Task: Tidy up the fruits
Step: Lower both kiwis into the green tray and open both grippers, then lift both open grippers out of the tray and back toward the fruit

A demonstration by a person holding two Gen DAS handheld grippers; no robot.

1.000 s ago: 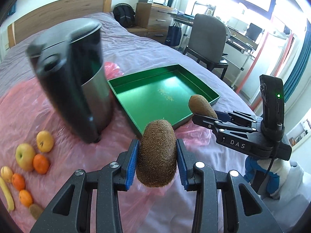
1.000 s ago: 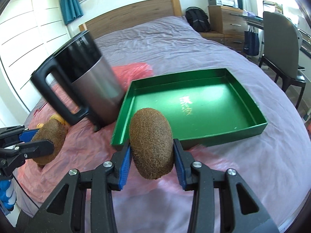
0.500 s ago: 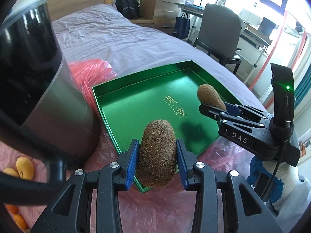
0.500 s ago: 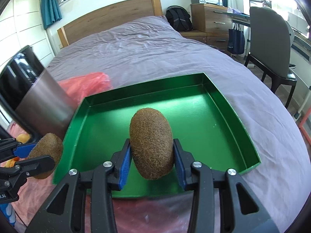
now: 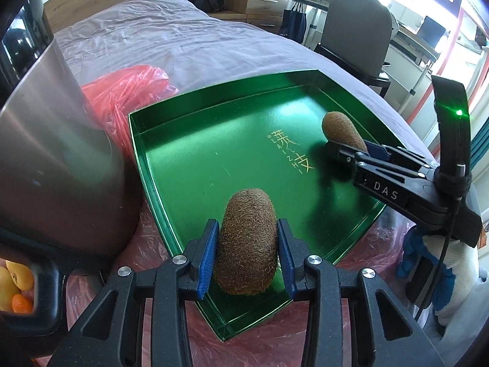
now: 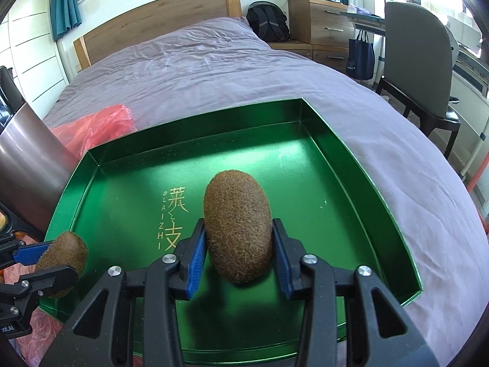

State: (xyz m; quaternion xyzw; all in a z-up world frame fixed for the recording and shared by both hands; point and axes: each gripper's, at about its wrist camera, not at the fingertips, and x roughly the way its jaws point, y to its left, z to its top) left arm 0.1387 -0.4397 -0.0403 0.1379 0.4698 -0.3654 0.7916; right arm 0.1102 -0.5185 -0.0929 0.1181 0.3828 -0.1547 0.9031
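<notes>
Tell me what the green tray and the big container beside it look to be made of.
The green tray looks like thin metal or foil-coated card with a glossy finish: it mirrors window light, has crisp folded corners and gold printed characters. Which one, I cannot tell. The container looks like brushed stainless steel, given its dull grey sheen and soft reflections, with a black, probably plastic, handle.

The left gripper (image 5: 248, 255) was held level, its blue-padded fingers (image 5: 208, 258) clamped on a kiwi (image 5: 247, 241) set upright between them. The right gripper (image 6: 238, 247) was likewise closed on a second kiwi (image 6: 238, 226), and was seen from the left wrist view reaching in from the right, gripped by a gloved hand (image 5: 440, 263)
</notes>
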